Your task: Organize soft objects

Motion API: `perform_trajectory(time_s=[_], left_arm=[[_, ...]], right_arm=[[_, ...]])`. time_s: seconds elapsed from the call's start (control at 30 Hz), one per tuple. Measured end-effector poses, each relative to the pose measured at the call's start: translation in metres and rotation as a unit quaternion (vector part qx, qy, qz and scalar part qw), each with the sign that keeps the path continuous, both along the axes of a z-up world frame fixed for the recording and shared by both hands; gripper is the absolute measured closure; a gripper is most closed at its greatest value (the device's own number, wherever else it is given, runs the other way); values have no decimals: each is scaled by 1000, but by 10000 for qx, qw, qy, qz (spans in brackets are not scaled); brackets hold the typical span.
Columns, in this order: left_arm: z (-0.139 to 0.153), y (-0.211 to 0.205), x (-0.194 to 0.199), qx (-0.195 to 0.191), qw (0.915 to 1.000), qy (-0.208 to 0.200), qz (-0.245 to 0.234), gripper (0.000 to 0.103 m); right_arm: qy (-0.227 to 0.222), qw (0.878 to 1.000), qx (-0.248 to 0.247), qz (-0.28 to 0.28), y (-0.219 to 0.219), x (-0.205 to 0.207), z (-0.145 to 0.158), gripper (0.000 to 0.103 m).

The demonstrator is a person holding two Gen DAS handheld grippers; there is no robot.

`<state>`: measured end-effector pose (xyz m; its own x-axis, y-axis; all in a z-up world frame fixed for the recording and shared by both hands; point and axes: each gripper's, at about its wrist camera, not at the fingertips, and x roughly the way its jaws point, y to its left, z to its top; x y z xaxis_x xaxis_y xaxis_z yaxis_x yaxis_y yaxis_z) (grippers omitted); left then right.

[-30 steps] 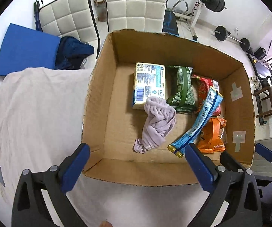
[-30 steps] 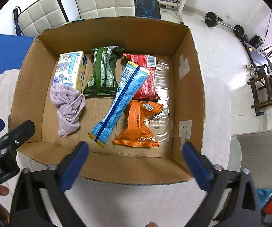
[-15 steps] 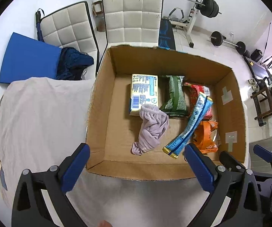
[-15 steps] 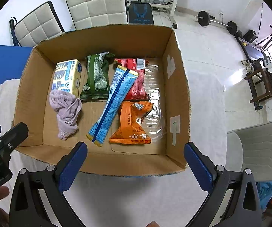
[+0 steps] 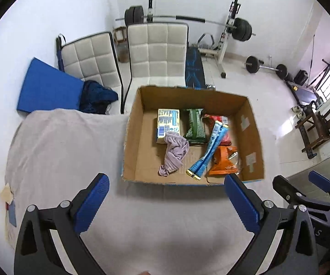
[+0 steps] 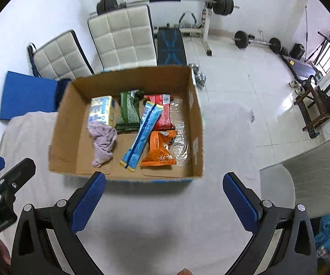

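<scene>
In the left wrist view, the left hand-held gripper is being held wide open over the worktop, gripping nothing. A purple cloth is lying in the cardboard box, touching a yellow pack. It is probably light and floppy, best pinched at a bunched fold. In the right wrist view, the right hand-held gripper is also being held open and empty, and snack bags are seen lying beside the cloth.

White chairs, barbell rack
</scene>
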<state>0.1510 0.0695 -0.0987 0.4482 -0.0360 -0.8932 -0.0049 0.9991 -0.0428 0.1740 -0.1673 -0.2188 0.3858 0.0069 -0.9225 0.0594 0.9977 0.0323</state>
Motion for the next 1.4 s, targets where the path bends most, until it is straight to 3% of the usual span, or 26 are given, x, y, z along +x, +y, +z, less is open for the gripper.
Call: perform_trajectory(time_s=[0.27,0.67,1.03,1.4], left_arm=[[65,-1,-55,53,9988,-477,-12,0],[124,4,-105,-104,9971,-746,-72,0],[139,4,-127,-91,9970,-767,-32,0],[134,2,-120,-106,9963,-842,143,0]], right_arm=[[-573,9983,99,86,2,-75,79,0],[-1106,9934,238,191,-3,-157,167,0],[-1113,9929,235,338,1,-191,196,0],[-1236,9923,-27,61,-10,-170,191,0]])
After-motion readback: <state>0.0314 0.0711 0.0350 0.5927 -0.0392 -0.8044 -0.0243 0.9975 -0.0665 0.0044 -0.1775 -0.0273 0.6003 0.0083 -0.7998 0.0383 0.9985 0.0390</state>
